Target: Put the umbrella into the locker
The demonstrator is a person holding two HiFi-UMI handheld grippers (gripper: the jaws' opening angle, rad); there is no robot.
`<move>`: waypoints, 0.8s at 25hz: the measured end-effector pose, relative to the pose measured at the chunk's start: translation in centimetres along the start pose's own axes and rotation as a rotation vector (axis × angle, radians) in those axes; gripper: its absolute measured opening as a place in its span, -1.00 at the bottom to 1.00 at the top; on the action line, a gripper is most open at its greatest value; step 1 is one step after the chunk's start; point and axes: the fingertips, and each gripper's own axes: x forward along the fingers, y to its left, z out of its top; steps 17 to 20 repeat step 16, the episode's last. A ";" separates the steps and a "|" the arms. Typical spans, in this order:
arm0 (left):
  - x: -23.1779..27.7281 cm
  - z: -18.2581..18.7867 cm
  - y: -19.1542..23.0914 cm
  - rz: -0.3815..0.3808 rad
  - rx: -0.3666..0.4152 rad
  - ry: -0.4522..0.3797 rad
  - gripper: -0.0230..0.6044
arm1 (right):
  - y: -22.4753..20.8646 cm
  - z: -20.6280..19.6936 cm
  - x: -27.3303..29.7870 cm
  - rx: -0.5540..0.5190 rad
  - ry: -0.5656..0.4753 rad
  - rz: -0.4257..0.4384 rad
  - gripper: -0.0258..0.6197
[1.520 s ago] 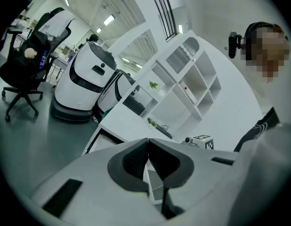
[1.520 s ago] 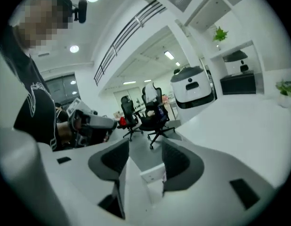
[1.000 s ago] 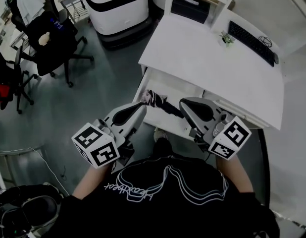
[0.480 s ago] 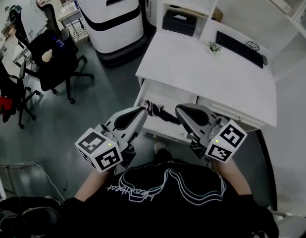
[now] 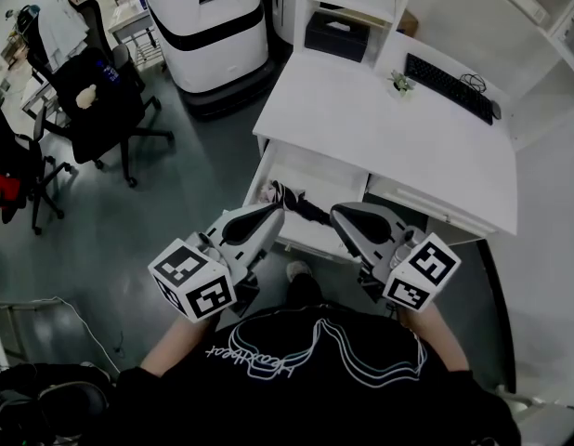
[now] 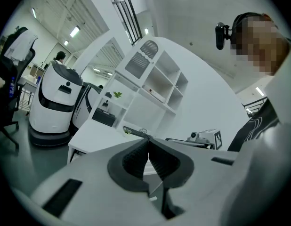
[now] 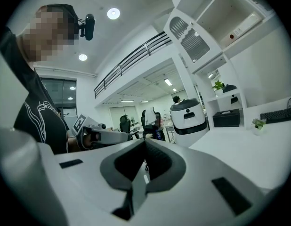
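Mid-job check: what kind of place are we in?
Most likely an open-plan office: a white desk with a keyboard, black swivel chairs, and a large white copier-like machine.

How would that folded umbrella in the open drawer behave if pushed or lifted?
The umbrella looks small and folded, so probably light. Its pale cloth end bunches loosely, likely floppy; the dark end seems stiff. Being long and narrow, it might roll or pivot in the drawer.

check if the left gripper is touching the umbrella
Cannot tell: head view has the left gripper tip overlapping the umbrella; its own view shows shut, empty jaws.
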 end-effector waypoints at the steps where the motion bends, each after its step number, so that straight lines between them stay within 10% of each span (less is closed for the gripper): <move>1: 0.1 -0.1 0.1 0.002 -0.003 0.002 -0.91 | -0.1 0.0 0.0 0.004 0.000 -0.001 -0.91; 20: 2.2 -0.3 1.8 0.036 -0.031 0.039 -0.91 | -2.7 -0.3 1.4 0.030 0.013 0.024 -0.91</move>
